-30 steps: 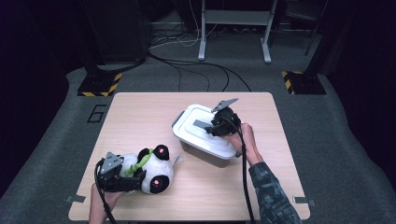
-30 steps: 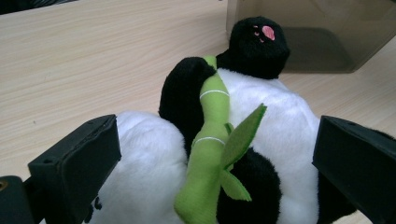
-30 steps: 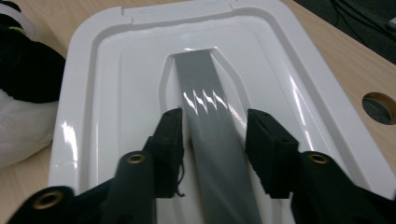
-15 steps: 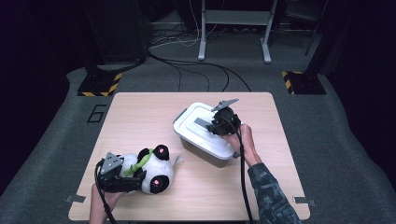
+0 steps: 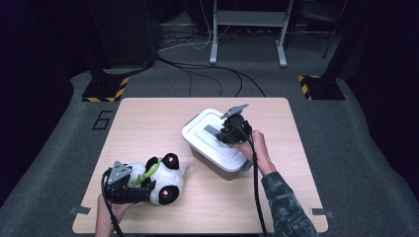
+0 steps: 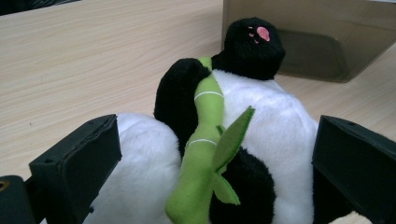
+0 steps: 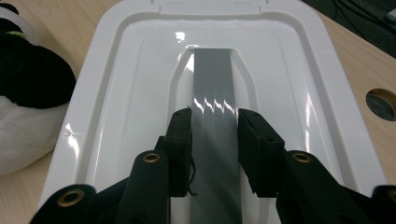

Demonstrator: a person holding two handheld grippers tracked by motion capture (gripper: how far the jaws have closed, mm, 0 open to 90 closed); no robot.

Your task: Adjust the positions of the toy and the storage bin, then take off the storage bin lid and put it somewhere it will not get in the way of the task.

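Observation:
A black-and-white panda plush (image 5: 168, 185) holding a green bamboo stalk (image 6: 205, 121) lies at the table's front left. My left gripper (image 5: 147, 186) is shut on its soft body (image 6: 280, 126), one jaw pressed in on each side. A grey bin with a white lid (image 5: 225, 153) stands mid-table. My right gripper (image 5: 223, 134) comes down on the lid (image 7: 126, 93). Its jaws have just been closing and now clamp the lid's grey handle strip (image 7: 213, 79) between them (image 7: 215, 135).
The wooden table (image 5: 148, 123) has a round hole (image 7: 382, 103) near the bin. Behind the table, cables, two yellow-and-black striped feet (image 5: 104, 91) and a metal stand (image 5: 247, 19) sit on the grey floor.

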